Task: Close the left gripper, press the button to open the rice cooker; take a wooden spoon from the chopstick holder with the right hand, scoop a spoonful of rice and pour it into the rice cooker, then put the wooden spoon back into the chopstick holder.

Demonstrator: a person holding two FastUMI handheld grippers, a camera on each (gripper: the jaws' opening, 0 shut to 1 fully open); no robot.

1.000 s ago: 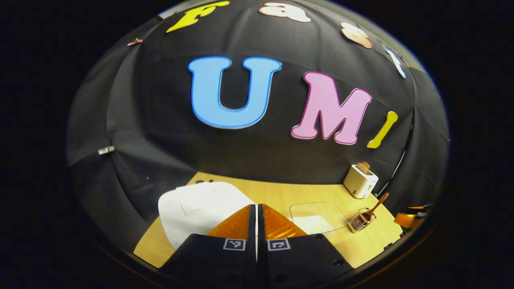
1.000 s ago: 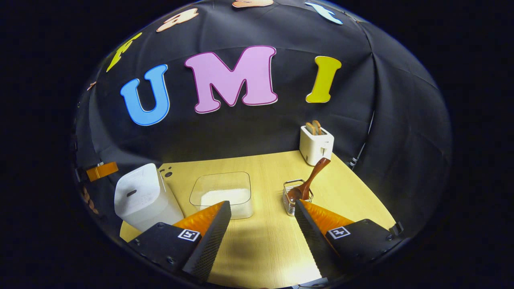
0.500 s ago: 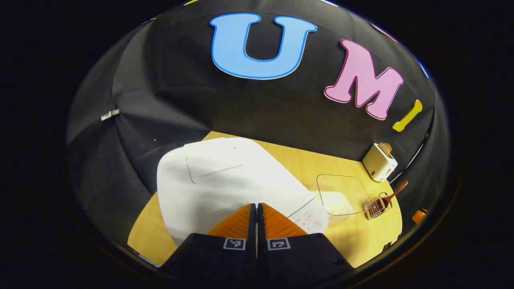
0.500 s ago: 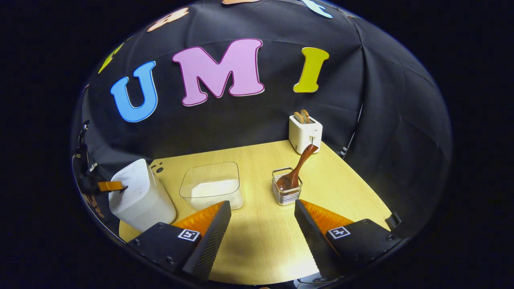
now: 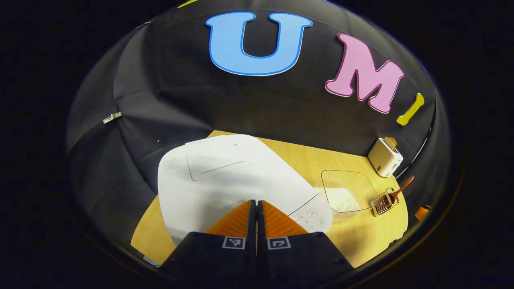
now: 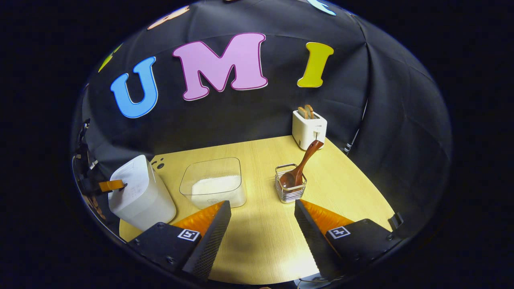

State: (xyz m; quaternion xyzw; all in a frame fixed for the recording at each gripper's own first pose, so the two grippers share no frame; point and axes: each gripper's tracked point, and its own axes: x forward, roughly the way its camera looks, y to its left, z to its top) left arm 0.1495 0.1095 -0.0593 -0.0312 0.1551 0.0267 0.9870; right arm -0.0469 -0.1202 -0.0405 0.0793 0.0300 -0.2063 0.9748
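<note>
A: Left gripper (image 5: 256,202), fingers first?

B: Fingers pressed together, nothing between them. The tips sit over the front part of the white rice cooker (image 5: 225,180) lid, which is down. Cannot tell if they touch the lid. The round control buttons (image 5: 313,214) lie at about 4 o'clock from the tips, close by.

A: Same gripper from the other camera?

B: In the right gripper view it shows small at 9 o'clock, fingers (image 6: 110,185) level at the rice cooker's (image 6: 138,196) top front edge, with a hand behind it.

A: Right gripper (image 6: 263,208)?

B: Spread wide and holding nothing. It hangs above bare wooden table (image 6: 261,241).

A: Outward from there?

B: At 11 o'clock of the gap, a clear container (image 6: 213,186) with white rice (image 6: 215,188) in its bottom, just beyond the left fingertip. At 1 o'clock, the wire chopstick holder (image 6: 290,188), near the right fingertip but apart from it. The wooden spoon (image 6: 301,166) stands in it bowl down, handle leaning up toward 1 o'clock.

A: Farther back?

B: A white toaster (image 6: 308,127) with two slices up, at 12 to 1 o'clock near the back wall. In the left gripper view the container (image 5: 347,190), holder (image 5: 384,202) and spoon (image 5: 401,188) sit around 3 o'clock, the toaster (image 5: 385,156) at 2 o'clock.
</note>
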